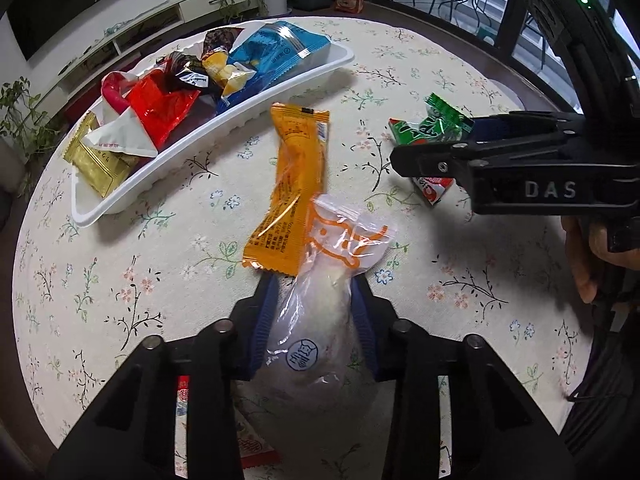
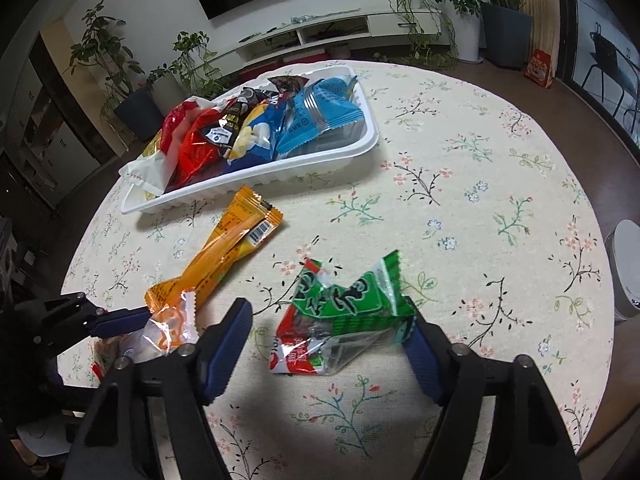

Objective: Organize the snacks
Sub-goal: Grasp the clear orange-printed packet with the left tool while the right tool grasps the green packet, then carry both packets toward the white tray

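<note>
My left gripper (image 1: 314, 286) is shut on a clear bag with a white bun (image 1: 316, 320), near the table's front; it also shows in the right wrist view (image 2: 168, 330). An orange packet (image 1: 294, 188) lies just ahead, its near end under the bag's top. My right gripper (image 2: 328, 320) is open around a green and red packet (image 2: 344, 312), one finger touching its right side; the packet also shows in the left wrist view (image 1: 434, 128). A white tray (image 1: 256, 120) holds several snacks: blue, red, gold, black.
The round table has a floral cloth (image 2: 480, 208). A red and white packet (image 1: 252, 448) lies under my left gripper near the table edge. A white bin (image 2: 628, 272) stands off the table's right edge. Plants and a TV cabinet stand beyond.
</note>
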The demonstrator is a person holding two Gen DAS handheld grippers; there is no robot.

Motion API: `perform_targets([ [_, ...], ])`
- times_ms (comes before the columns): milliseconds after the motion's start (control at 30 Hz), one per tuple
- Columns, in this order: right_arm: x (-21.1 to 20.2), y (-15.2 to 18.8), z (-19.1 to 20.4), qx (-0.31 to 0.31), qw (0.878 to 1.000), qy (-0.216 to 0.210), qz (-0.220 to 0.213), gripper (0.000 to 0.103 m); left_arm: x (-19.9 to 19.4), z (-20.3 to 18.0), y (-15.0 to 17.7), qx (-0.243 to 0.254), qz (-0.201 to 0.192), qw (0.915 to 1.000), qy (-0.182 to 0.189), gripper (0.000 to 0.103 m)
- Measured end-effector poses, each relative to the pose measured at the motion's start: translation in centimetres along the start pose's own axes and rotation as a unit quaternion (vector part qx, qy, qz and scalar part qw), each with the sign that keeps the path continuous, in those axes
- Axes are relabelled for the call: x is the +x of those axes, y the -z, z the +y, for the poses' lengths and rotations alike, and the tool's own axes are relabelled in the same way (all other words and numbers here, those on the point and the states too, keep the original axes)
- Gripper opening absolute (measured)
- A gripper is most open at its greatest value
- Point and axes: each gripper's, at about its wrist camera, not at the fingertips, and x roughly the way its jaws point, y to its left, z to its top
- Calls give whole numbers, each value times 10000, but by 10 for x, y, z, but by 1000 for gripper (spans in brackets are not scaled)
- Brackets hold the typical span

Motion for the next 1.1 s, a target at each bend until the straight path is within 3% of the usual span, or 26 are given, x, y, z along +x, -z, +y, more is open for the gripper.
perform_targets([
  [200,1,-1,-1,-120,9999,124,15,54,-1,-9,-1,92,81,9999,-60,22],
  [333,0,0,-5,-51,10000,82,-6,43,-3,-7,3,-45,83,9999,68,21],
  [633,-6,4,-9,34,10000,-27,-73,42,-10,-3,11,-301,40,9994,192,20],
  [1100,-34,21,-28,302,9992,-219,-175,42,-44,14,27,-999,-353,9929,534,20],
])
